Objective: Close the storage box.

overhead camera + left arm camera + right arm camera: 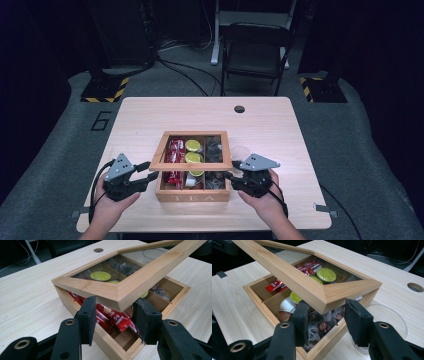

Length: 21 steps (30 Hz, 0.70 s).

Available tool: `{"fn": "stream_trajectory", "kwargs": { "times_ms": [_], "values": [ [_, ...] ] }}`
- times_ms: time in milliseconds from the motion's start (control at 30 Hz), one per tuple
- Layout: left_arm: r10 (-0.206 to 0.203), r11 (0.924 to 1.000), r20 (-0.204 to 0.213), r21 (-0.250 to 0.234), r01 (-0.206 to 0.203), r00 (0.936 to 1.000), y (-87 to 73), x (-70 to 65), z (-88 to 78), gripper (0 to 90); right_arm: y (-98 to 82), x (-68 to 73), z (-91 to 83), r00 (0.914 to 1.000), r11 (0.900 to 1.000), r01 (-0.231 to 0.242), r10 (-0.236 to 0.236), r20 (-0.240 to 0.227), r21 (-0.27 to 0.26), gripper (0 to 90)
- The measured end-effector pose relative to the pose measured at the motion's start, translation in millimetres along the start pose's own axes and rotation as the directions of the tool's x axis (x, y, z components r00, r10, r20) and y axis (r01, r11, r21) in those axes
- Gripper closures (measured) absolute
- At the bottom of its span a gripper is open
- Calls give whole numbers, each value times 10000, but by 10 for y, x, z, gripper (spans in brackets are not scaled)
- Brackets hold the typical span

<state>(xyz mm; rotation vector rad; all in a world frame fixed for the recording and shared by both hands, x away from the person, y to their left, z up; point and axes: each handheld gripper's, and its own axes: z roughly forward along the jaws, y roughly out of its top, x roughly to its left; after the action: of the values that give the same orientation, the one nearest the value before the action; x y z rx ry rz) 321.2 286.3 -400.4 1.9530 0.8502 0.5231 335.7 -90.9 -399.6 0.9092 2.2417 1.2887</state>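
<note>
High view: wooden tea box (pixel 192 196) sits mid-table (pixel 150 115), near the person's edge, its glass-paned lid (pixel 192 164) raised partway and tilted, hinge side at the far edge. Left gripper (pixel 148 171) and right gripper (pixel 231 170) are at the lid's two front corners. Left gripper view: jaws spread wide, straddling the lid's corner, red sachets (pixel 112 317) just below; no clamp on the wood that I can see. Right gripper view: same setup, jaws wide w/ the other corner between them, tea bags (pixel 322 327) and capsules (pixel 325 274) underneath. Whether the pads actually touch the frame, can't tell. Risk as I judge it: lid is propped, not gripped, so if one side lifts faster than the other it could slide off a jaw and slam down. Box could also skid on the smooth table.
</note>
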Motion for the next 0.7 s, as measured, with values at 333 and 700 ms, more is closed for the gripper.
{"fn": "stream_trajectory", "kwargs": {
  "times_ms": [333,700],
  "values": [
    [-14,9999,11,158,14,10000,-59,-53,-21,543,-73,56,-52,9999,10000,-46,46,-144,32,556],
    [-167,9995,2,272,167,9999,-198,-95,25,543,-117,80,-53,9994,9999,-153,151,-296,-77,570]
  ]
}}
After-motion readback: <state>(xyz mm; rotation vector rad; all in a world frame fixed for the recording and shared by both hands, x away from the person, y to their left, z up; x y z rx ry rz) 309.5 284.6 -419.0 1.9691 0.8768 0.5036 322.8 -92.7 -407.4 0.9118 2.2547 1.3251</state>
